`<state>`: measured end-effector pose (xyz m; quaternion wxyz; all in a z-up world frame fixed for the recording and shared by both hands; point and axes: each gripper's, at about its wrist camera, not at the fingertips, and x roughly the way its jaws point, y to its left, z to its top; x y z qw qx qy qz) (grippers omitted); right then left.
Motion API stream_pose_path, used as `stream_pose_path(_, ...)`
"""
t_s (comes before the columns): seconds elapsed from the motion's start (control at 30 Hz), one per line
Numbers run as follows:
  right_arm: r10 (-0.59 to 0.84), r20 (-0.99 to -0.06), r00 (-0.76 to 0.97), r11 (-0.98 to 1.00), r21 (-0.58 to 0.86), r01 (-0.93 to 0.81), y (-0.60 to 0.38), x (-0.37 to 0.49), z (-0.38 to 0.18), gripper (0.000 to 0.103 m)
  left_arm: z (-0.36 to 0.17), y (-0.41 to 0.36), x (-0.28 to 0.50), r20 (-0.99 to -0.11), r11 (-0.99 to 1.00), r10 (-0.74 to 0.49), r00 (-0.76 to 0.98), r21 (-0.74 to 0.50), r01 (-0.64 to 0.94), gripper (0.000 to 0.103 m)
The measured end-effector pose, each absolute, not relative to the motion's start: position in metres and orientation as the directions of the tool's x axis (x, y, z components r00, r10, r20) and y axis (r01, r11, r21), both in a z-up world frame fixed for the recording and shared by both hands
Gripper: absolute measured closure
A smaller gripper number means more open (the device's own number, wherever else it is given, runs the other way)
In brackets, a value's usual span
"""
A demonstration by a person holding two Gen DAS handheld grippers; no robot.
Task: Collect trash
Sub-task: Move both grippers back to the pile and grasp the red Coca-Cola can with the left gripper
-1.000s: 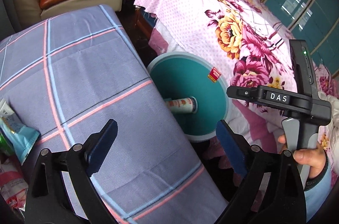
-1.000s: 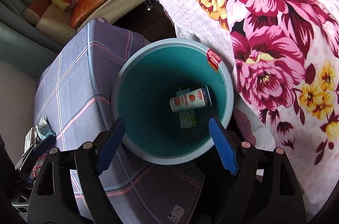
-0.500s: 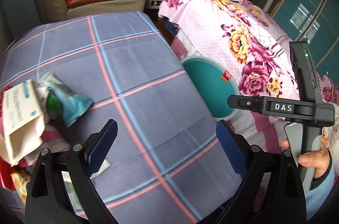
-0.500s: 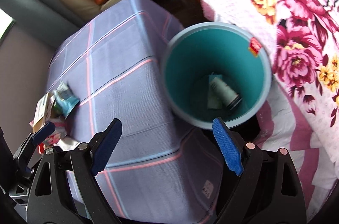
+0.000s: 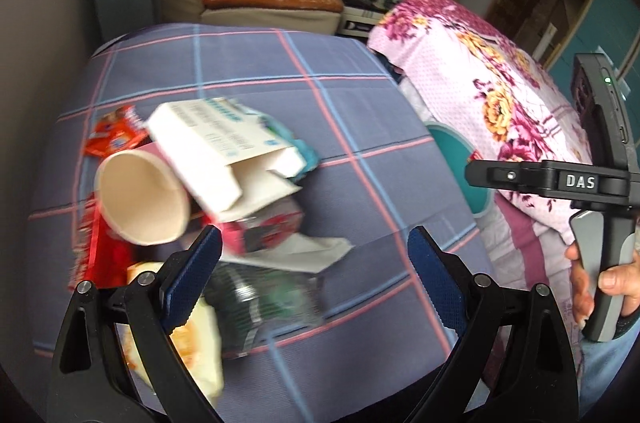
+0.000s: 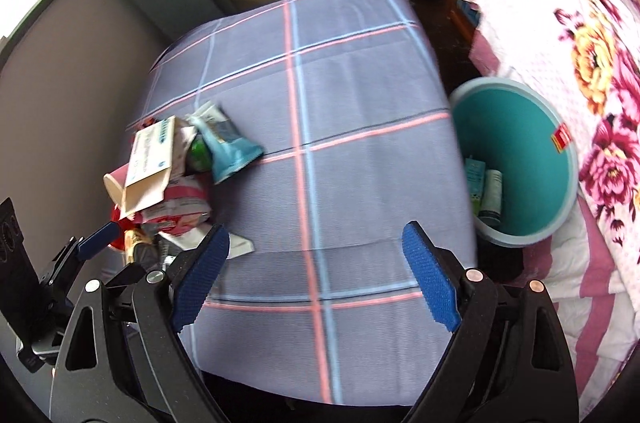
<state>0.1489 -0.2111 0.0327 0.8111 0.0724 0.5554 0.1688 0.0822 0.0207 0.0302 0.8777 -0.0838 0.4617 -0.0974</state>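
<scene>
Left wrist: left gripper, jaws spread and empty, hung over the trash pile on the checked cloth. Right wrist: right gripper, spread, empty; bin lay beside the table, two items inside. Step judged: reaching; next, pinch one piece.

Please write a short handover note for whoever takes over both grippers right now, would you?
Left gripper: jaws open, empty, above the trash pile on the plaid cloth.
Right gripper: jaws open, empty, over bare cloth.
Pile: paper cup, white carton, teal pouch, red wrappers, tissue.
Teal bin stands on the floor between the cloth's edge and the floral bedspread.
Done: a can and a small carton lie in the bin.
Left: the whole pile.
</scene>
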Motion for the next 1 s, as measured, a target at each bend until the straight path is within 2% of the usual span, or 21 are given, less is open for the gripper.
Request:
stream_pose_path(0.3,0.337,-0.903,0.266,0.915,0.248,-0.319,-0.132,0.156,0.042,0.019,0.023,0.113,0.071,-0.801,0.974,-0.169,0.574,-0.223,-0.024,0.009)
stream_pose_path(0.53,0.319,-0.919,0.230,0.890,0.208,-0.405,-0.080,0.167,0.047,0.019,-0.003,0.166,0.075,-0.844,0.980,-0.110,0.525,-0.179,-0.083,0.009)
stream_pose_path(0.67,0.300,-0.931,0.208,0.884,0.189,-0.428,-0.060,0.179,0.043,0.019,-0.022,0.183,0.084,-0.866,0.974,-0.133,0.481,-0.204,-0.098,0.009)
stream_pose_path(1.0,0.257,-0.956,0.141,0.865,0.162,-0.475,-0.013,0.214,0.026,0.019,-0.053,0.179,0.105,-0.890,0.971,-0.209,0.404,-0.236,-0.017,0.009)
